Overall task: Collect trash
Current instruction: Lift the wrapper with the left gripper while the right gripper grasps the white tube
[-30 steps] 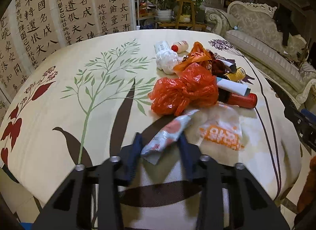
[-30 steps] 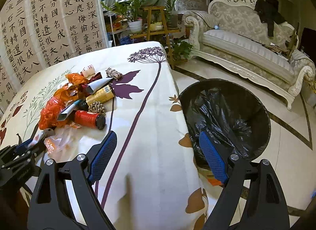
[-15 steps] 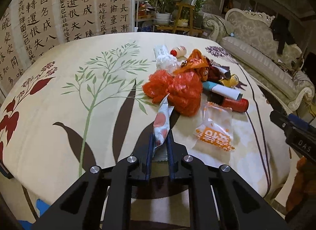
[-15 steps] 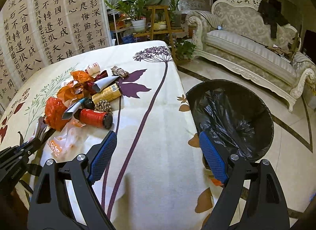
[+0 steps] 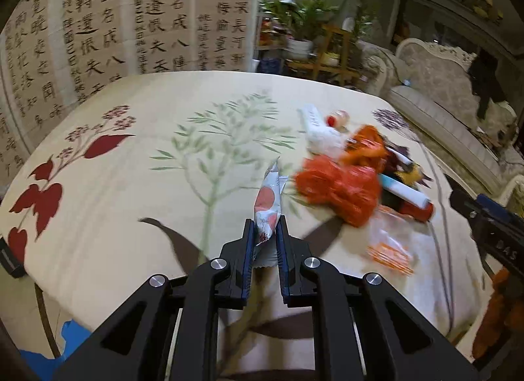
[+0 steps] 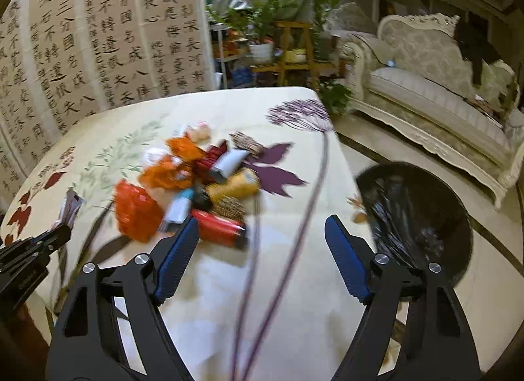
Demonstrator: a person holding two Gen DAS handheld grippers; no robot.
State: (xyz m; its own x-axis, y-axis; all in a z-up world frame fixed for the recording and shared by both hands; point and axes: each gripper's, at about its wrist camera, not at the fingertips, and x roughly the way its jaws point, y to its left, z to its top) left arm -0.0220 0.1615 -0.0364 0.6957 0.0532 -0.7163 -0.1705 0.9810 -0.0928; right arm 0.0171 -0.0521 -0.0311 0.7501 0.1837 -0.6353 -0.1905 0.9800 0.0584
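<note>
My left gripper [image 5: 264, 230] is shut on a white and orange snack wrapper [image 5: 268, 204], which stands up between the pads, lifted off the table. To its right lies a heap of trash: a red plastic bag [image 5: 340, 189], a red can [image 5: 417, 210] and a clear packet with orange print [image 5: 388, 243]. My right gripper [image 6: 262, 233] hangs over the table with nothing between its blue pads [image 6: 178, 256], and its jaws are closing. The red can [image 6: 217, 230] lies just beyond its left finger. The wrapper [image 6: 70, 209] and left gripper [image 6: 52, 237] show at far left.
A bin with a black liner [image 6: 419, 217] stands on the floor right of the table. The floral tablecloth [image 5: 131, 184] covers the table. A yellow can [image 6: 234, 186], tubes and orange wrappers lie in the heap. A sofa [image 6: 435, 92] and potted plants stand behind.
My left gripper closed on the wrapper and lifted it off the cloth, swinging left. My right gripper moved left from the bin toward the trash heap, its jaws narrowing a little.
</note>
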